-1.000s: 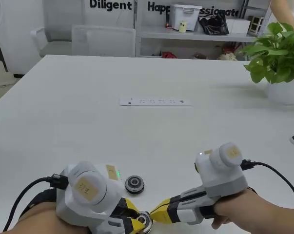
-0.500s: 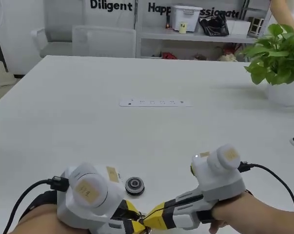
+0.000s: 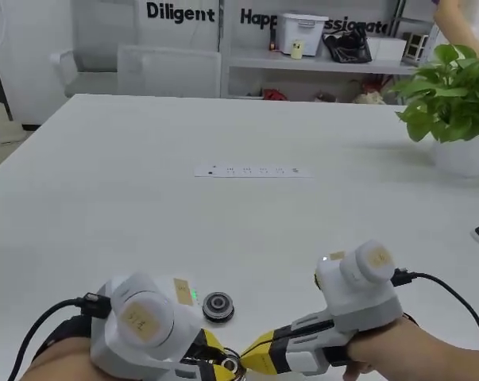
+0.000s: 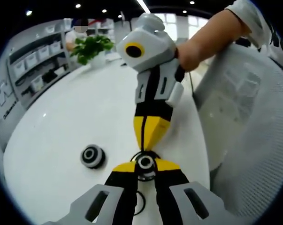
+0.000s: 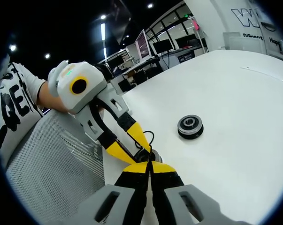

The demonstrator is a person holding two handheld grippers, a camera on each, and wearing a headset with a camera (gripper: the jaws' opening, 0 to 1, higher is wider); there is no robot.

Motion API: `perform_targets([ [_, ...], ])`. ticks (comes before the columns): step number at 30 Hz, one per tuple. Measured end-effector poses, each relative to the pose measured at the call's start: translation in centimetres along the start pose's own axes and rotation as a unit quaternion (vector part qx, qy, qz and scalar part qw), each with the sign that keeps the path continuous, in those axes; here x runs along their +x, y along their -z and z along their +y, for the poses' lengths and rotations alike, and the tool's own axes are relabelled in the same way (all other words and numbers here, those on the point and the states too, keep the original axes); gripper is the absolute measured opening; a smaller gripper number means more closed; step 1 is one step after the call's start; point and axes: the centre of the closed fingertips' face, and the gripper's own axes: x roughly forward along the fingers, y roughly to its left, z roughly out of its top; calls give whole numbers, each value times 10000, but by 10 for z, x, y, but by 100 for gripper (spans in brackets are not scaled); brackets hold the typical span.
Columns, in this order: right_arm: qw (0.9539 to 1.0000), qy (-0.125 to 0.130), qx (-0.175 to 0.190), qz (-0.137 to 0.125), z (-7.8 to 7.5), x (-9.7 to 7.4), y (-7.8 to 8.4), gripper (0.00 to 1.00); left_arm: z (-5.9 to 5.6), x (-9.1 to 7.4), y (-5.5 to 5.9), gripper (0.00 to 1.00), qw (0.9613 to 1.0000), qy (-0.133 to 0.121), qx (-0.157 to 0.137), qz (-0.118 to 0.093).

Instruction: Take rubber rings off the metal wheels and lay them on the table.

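so the left gripper (image 4: 146, 165) is clamped on a small metal wheel (image 4: 146, 162), one yellow tip on each side, bottom centre of the left gripper view; in the head view that's right at the bottom edge, a bit left of middle; the right gripper (image 5: 149, 165) has its jaws squeezed together with basically no gap, tips right up against the rim of that same wheel; can't tell if the black rubber ring is actually caught between them, too small to make out

second wheel (image 3: 218, 305) sits flat on the white table (image 3: 247, 230) with its dark ring on, just above the grippers in the head view, apart from both; there's also a thin dark loop (image 4: 142, 202) lying on the table low in the left gripper view between that gripper's jaws; looks like a loose ring but not 100% sure

power strip (image 3: 253, 170) mid-frame, potted plant (image 3: 450, 83) upper right
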Motion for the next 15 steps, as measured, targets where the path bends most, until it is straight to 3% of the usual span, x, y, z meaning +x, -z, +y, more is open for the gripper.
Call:
perform_targets([
  [8, 10000, 0, -7, -50, 2, -1, -3, 0, -4, -5, -1, 16, 9998, 180, 123, -10],
  [15, 9999, 25, 13, -105, 1, -4, -6, 0, -4, -18, -5, 22, 9995, 262, -5, -157],
])
